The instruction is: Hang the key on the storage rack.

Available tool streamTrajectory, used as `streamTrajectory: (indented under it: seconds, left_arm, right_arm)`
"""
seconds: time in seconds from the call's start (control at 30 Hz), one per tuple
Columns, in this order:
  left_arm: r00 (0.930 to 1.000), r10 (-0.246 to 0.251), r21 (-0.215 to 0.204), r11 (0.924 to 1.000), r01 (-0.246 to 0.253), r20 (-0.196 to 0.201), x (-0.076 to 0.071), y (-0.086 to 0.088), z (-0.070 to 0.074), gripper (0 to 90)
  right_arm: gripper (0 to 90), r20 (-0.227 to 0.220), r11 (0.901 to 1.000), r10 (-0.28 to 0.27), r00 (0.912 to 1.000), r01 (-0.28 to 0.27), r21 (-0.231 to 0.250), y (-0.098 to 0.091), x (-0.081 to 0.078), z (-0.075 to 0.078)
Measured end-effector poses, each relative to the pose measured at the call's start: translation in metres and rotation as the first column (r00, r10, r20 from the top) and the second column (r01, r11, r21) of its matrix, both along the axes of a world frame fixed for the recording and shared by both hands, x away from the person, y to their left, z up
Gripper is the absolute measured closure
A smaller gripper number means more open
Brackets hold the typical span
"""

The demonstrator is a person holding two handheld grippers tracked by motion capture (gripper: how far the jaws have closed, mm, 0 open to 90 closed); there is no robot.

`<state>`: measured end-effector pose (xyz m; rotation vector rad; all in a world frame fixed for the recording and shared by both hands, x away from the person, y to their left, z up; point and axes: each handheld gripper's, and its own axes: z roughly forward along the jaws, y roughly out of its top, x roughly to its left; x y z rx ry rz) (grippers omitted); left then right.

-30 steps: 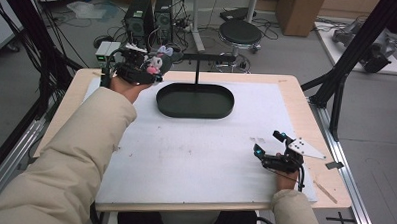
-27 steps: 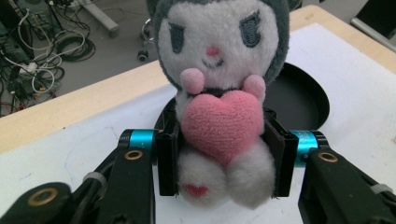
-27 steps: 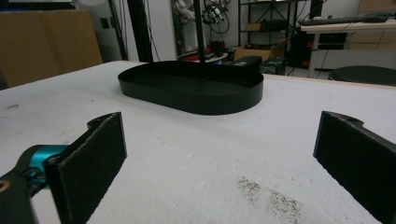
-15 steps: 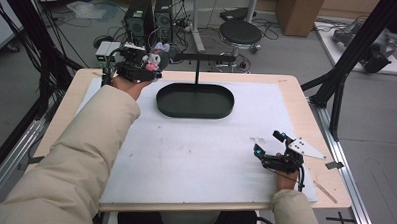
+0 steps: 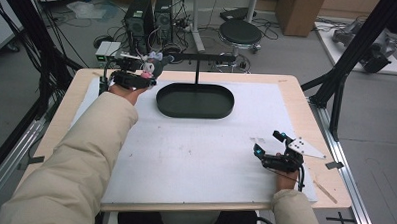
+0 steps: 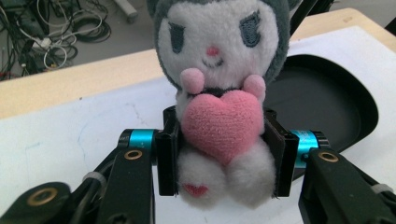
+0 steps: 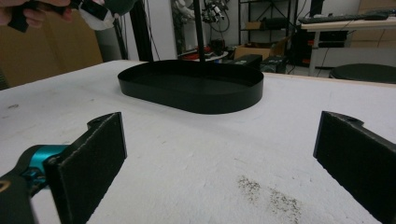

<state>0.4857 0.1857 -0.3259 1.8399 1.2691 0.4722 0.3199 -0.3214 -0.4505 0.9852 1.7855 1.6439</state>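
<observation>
**Plush toy in left grip, near the tray's far-left end**

Item 1. Small grey-and-white plush toy hugging a pink felt heart. Held upright and facing the left gripper's camera, pinched at the body, just behind the heart, so the head stays free above the pads. Location: raised above the far-left part of the desk, just beside the left end of the tray; in the high view it shows as a pink-and-grey spot. A grip at the soft middle probably keeps it from tipping.

Item 2. Left gripper, jaws closed on both sides of the toy, black pads pressing into the plush. Carried by a hand in a cream sleeve reaching to the far-left corner.

Item 3. Black oval metal tray with a low rim, on the white sheet, centred toward the far edge of the desk. A thin black post with a crossbar stands at its far side. Judged the likely place for the toy, given how close the toy is held to it.

Item 4. Right gripper, jaws spread wide, nothing between them; low over the near-right part of the desk, well apart from the tray and pointed toward it. Seemingly parked while the left hand works.

Item 5. White paper sheet covering the wooden desk, faintly smudged.
</observation>
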Motion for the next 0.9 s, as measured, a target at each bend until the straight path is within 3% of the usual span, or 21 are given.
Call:
streamTrajectory:
  seconds: [0.23,0.37,0.53,0.6,0.63,0.67,0.73,0.77,0.8,0.83,0.87,0.9]
  left_arm:
    - [0.9996,-0.012,-0.013,0.9998,0.011,-0.027,0.001,0.004,-0.013,55.9]
    - [0.9989,-0.031,0.010,0.9995,0.031,-0.034,0.003,0.001,-0.018,55.1]
    - [0.9950,-0.099,0.018,0.9949,0.099,-0.011,0.008,0.000,-0.028,51.7]
    - [0.9929,-0.119,0.004,0.9929,0.119,0.010,0.009,0.000,-0.029,41.5]
    - [0.9910,-0.129,-0.009,0.9915,0.130,0.034,0.009,0.001,-0.030,41.5]
    - [0.9893,-0.127,-0.022,0.9914,0.129,0.071,0.009,0.000,-0.029,30.0]
    - [0.9860,-0.137,-0.037,0.9893,0.141,0.094,0.008,0.001,-0.029,20.5]
    - [0.9849,-0.145,-0.041,0.9880,0.149,0.095,0.008,0.001,-0.028,20.5]
    - [0.9835,-0.148,-0.057,0.9864,0.154,0.104,0.007,0.001,-0.028,10.6]
    - [0.9824,-0.152,-0.073,0.9843,0.161,0.108,0.007,0.002,-0.027,10.6]
    - [0.9760,-0.170,-0.101,0.9778,0.184,0.136,0.002,0.004,-0.025,5.2]
    - [0.9760,-0.170,-0.101,0.9778,0.184,0.136,0.002,0.004,-0.025,4.9]
  right_arm:
    - [1.7,0.003,1.0000,-0.002,1.0000,0.002,-0.004,0.000,0.000,0.000]
    - [1.6,0.001,1.0000,-0.002,1.0000,0.002,-0.001,0.000,0.000,0.000]
    - [1.6,0.001,1.0000,0.001,1.0000,-0.001,-0.004,0.001,-0.001,0.000]
    - [1.6,0.001,0.9999,0.004,1.0000,-0.004,-0.010,0.002,-0.001,0.000]
    - [1.6,0.001,0.9999,0.004,1.0000,-0.004,-0.010,0.002,-0.001,0.000]
    - [1.6,0.001,0.9999,0.005,1.0000,-0.005,-0.010,0.001,-0.001,0.000]
    - [1.6,0.001,0.9999,0.004,1.0000,-0.004,-0.011,0.002,-0.001,0.000]
    - [1.6,0.001,0.9999,0.004,1.0000,-0.004,-0.011,0.002,-0.001,0.000]
    - [1.6,0.005,0.9999,0.004,1.0000,-0.004,-0.014,0.002,0.000,0.000]
    - [1.7,0.003,0.9999,0.001,1.0000,-0.001,-0.016,0.002,-0.001,0.000]
    - [1.7,0.005,0.9999,0.003,1.0000,-0.003,-0.017,0.002,0.000,0.000]
    - [1.7,0.005,0.9999,0.003,1.0000,-0.003,-0.017,0.002,0.000,0.000]
